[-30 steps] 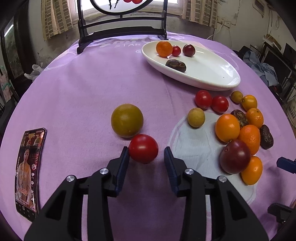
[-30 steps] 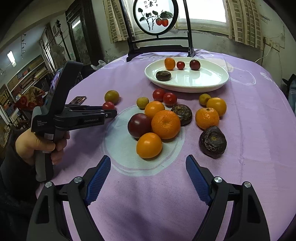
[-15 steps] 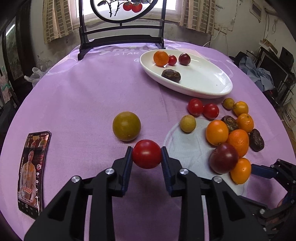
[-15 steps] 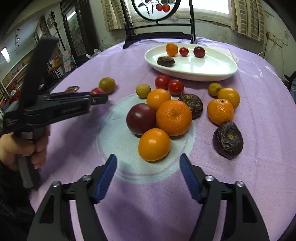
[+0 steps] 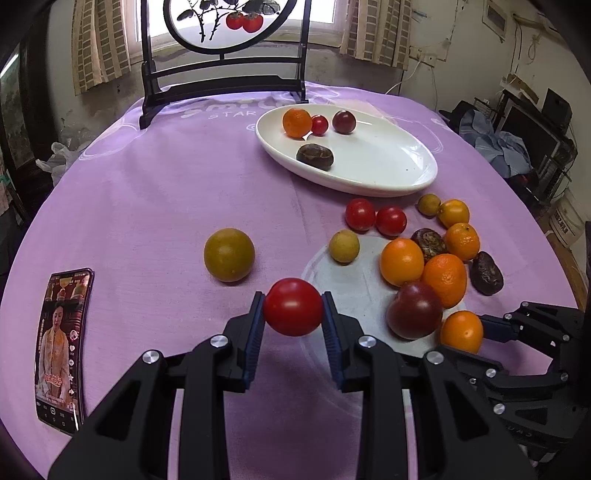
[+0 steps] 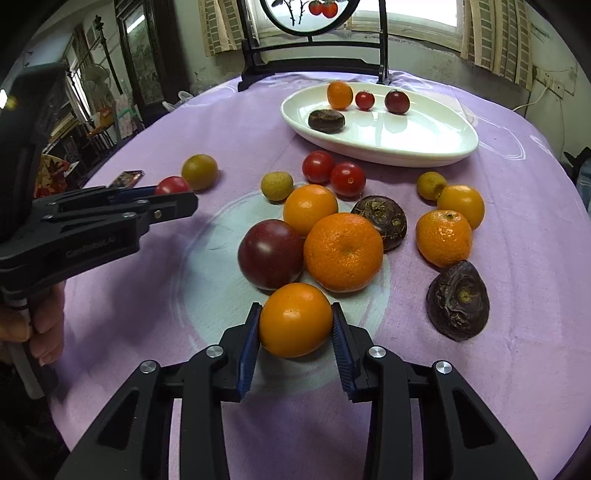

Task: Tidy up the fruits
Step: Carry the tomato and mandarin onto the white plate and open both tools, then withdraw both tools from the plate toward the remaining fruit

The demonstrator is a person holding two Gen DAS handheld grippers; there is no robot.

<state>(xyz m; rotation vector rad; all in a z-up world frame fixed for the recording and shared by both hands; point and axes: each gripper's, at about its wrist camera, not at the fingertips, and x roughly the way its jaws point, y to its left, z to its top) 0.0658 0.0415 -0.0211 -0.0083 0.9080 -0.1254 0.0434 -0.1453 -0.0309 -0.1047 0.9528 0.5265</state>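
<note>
The work surface is a round table under a lilac cloth bearing a pale circular motif, in a cluttered room with a curtained window and a black-framed round painted screen standing at the far edge. A white oval ceramic dish lies beyond the loose fruit, its long axis running from far left to near right in the left wrist view; it holds an orange, a small red tomato, a dark plum and a brown wrinkled fruit. A lit smartphone lies flat on the cloth at the left. The left gripper is clamped on a round red tomato, held clear of the cloth just near of an olive-green round fruit. The right gripper is closing its jaws, blue pads against both flanks of a smooth orange fruit, which rests on the pale motif touching a dark red plum. Both held fruits are round, with no discernible long axis.
</note>
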